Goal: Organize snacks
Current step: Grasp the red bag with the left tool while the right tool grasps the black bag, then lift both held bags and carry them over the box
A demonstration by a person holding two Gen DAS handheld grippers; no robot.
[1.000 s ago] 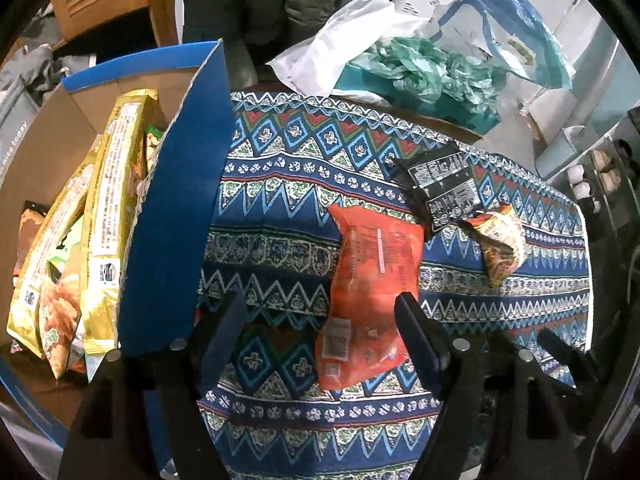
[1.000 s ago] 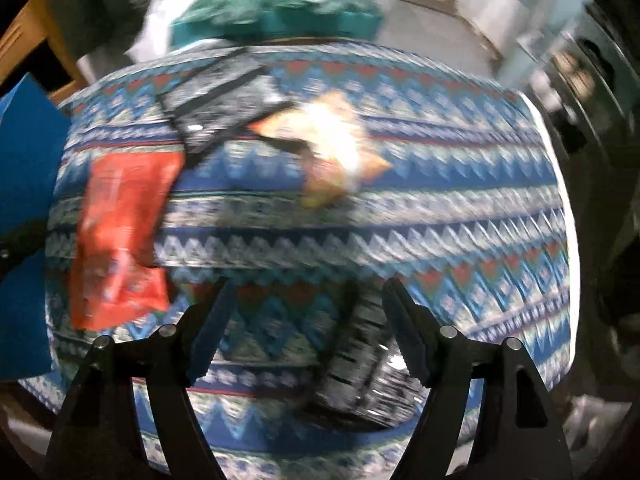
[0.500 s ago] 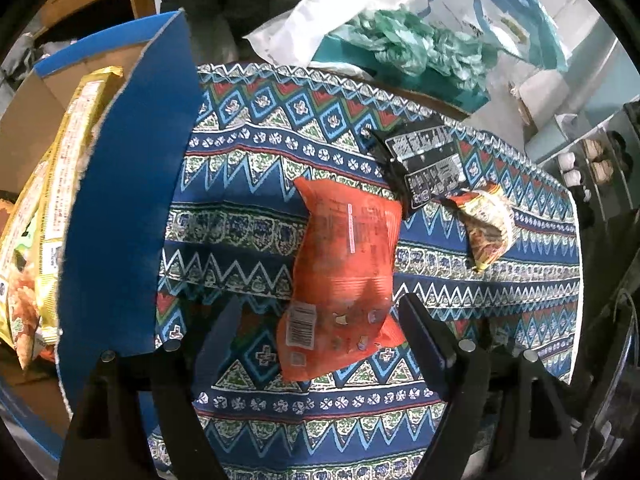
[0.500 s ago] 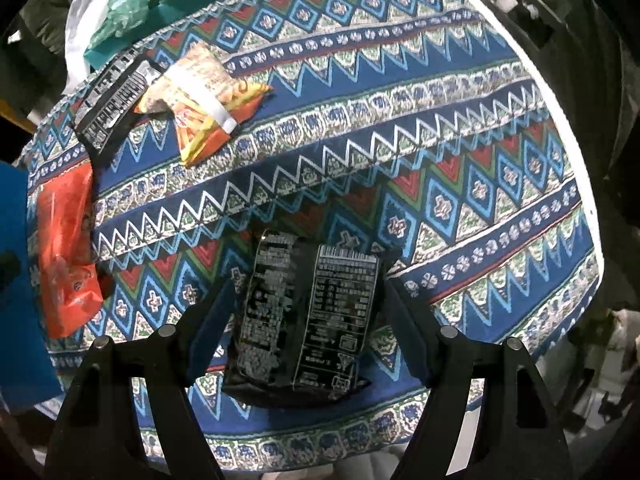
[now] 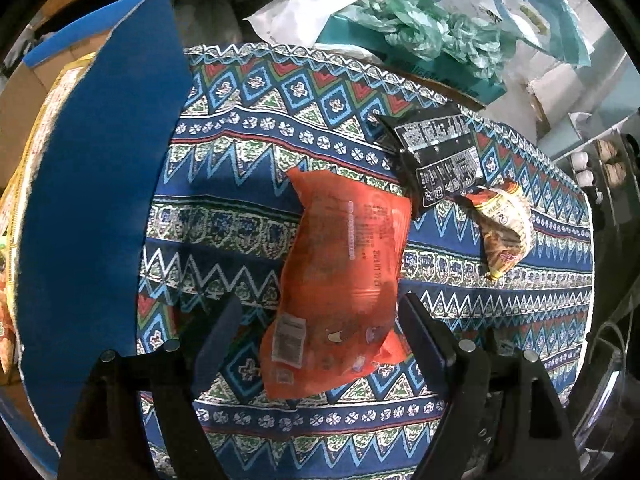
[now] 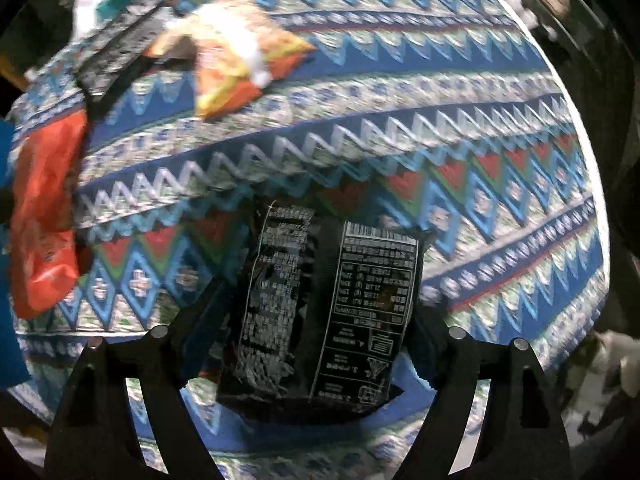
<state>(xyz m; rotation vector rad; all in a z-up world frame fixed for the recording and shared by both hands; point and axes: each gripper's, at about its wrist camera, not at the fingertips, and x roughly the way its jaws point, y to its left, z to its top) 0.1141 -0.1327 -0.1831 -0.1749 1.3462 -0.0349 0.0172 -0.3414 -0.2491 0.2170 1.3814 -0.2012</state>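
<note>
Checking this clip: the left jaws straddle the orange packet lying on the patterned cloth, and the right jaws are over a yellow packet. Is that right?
Not quite. The packet under the right jaws is the black packet, not yellow; the right wrist view shows it. The orange packet does lie between the left jaws on the patterned cloth.

A black snack packet (image 6: 328, 312) lies on the patterned tablecloth (image 6: 460, 152) between the wide-apart, just-opening jaws of the right gripper (image 6: 316, 320), untouched.

- Left wrist view looks steeply down, close over the orange snack bag (image 5: 340, 280).
- Right wrist view looks straight down, closer, blurred, over a black snack packet (image 6: 328, 308).
- Both views share the patterned tablecloth (image 5: 248, 184).
</note>
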